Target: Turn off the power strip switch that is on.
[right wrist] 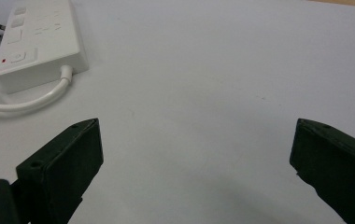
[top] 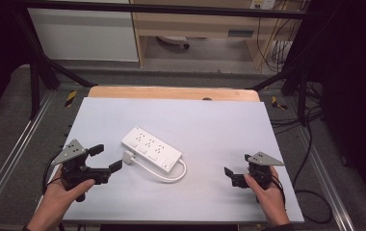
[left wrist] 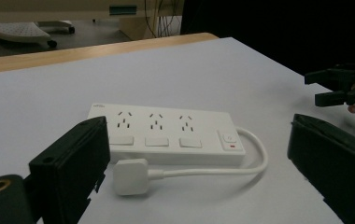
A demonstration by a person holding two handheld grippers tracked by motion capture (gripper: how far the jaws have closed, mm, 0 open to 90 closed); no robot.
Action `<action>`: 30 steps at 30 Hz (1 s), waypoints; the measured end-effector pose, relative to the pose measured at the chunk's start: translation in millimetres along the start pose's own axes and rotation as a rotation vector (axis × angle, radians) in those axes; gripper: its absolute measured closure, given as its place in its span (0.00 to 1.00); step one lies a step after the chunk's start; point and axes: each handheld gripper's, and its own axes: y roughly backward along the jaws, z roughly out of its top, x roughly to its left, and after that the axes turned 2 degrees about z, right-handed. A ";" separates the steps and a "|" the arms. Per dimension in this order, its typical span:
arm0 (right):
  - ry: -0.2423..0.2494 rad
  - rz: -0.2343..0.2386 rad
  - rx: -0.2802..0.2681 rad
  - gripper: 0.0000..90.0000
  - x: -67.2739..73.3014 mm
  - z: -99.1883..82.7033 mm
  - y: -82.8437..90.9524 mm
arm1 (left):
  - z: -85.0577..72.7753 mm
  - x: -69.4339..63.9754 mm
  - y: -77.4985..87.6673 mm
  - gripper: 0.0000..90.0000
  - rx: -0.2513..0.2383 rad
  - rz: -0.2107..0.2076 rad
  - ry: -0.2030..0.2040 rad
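A white power strip (top: 151,148) with three sockets and a switch lies slantwise on the white mat, left of centre. Its short white cable (top: 172,176) loops back round to the plug (top: 129,157), which lies unplugged on the mat beside the strip's near side. My left gripper (top: 107,158) is open, just left of the plug, with its jaws facing the strip (left wrist: 166,133) and plug (left wrist: 130,176). My right gripper (top: 237,164) is open and holds nothing, low over bare mat at the right. It looks past the mat to the strip's switch end (right wrist: 35,37).
The white mat (top: 210,120) covers a wooden table whose far edge (top: 171,92) shows beyond it. Black frame posts (top: 36,82) stand at both back corners. Loose cables (top: 311,144) trail on the floor at the right. A cabinet stands behind.
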 end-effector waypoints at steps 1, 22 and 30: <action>0.000 0.000 0.000 0.04 0.0 0.0 0.1 | 0.6 -0.4 -0.7 0.07 0.001 -0.001 -0.002; -0.001 -0.001 -0.006 0.03 -0.3 0.2 1.0 | 19.5 -9.0 -24.4 0.07 0.018 -0.016 -0.022; -0.004 0.001 -0.010 0.04 0.3 0.6 1.5 | 25.1 -12.6 -31.4 0.07 0.017 -0.014 -0.036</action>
